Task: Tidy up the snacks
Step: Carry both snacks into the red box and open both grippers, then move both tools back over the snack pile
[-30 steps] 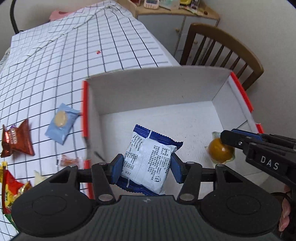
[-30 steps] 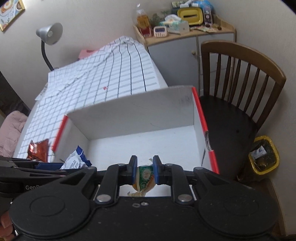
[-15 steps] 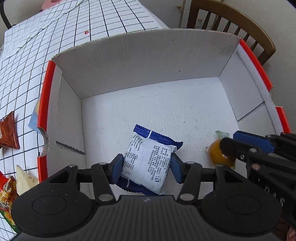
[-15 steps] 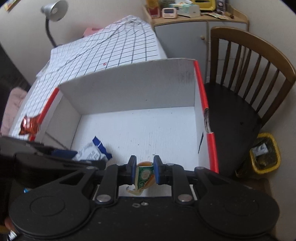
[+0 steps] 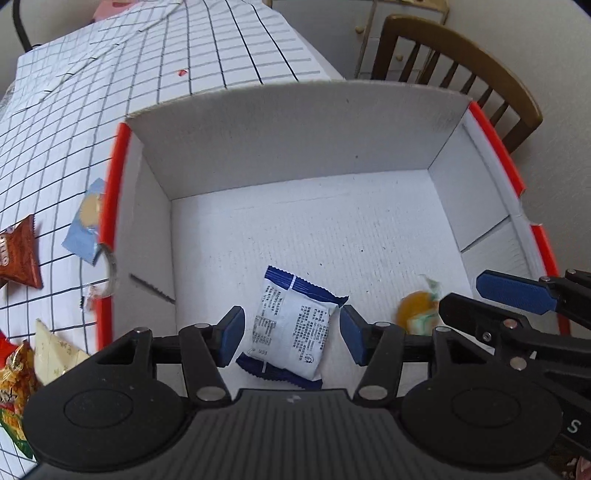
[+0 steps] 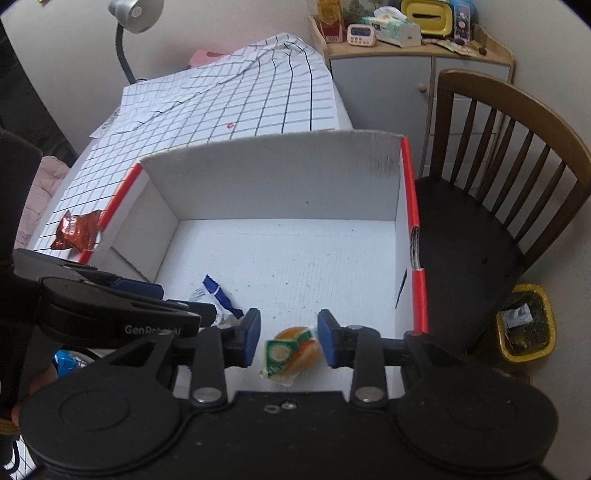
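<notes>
Snacks: blue-white packet [image 5: 291, 328] light/crinkly, grab by edges; L gripper [image 5: 290, 338] and R gripper [image 6: 289, 341], both just opening, released inside box [image 5: 295, 122], jelly cup [image 6: 293, 349] freed.

Pale walls [image 6: 240, 33]; grey gooseneck lamp [image 6: 136, 16] behind desk's far edge, grid-check cloth [image 6: 236, 107] over desk; grey cabinet [image 6: 388, 88] at far right corner; dark wooden chair [image 6: 491, 206]; yellow bin [image 6: 524, 328] on floor

Looks like a home rm: wooden chair [image 6: 509, 192] beside a table w/ checked cloth [image 6: 236, 110], a messy cupboard [image 6: 413, 70] and lamp [image 6: 135, 22] behind it.
</notes>
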